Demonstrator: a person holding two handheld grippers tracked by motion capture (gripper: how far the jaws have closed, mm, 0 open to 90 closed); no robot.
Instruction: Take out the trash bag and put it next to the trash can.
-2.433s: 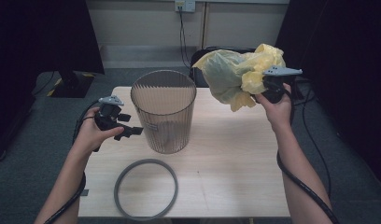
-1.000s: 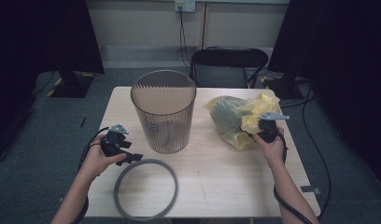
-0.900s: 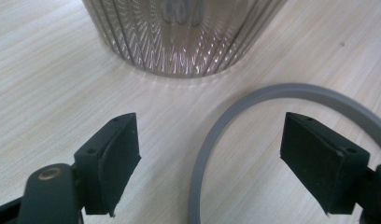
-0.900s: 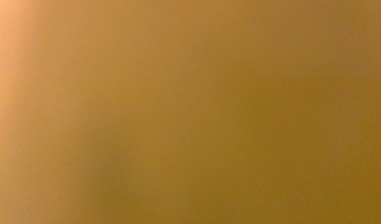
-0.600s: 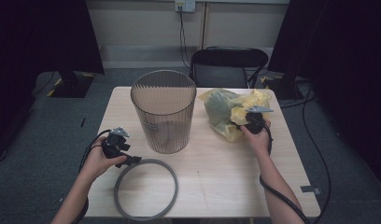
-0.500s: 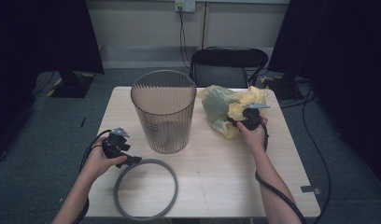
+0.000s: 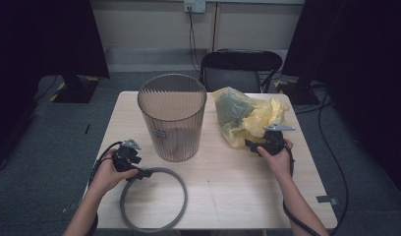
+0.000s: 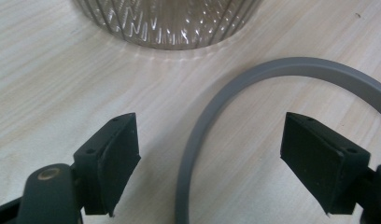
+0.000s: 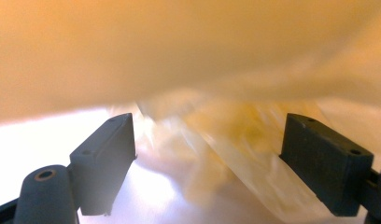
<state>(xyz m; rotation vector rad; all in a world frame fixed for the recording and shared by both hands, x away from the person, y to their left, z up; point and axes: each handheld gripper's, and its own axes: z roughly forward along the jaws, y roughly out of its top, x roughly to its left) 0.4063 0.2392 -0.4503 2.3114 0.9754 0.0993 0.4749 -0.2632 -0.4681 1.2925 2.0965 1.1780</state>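
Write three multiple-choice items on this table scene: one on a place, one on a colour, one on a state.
1. Where does the grey ring lie?
A. inside the bin
B. flat on the table, in front of the bin
C. on the chair

2. What colour is the plastic bag?
A. yellow
B. blue
C. black

3. How do the right gripper jaws stand?
A. shut on the ring
B. shut on the bin's rim
C. open, bag ahead of them

Answers: 1 B, the high view shows it there; 2 A, yellow in both views; 3 C, the pads stand apart, having just opened.
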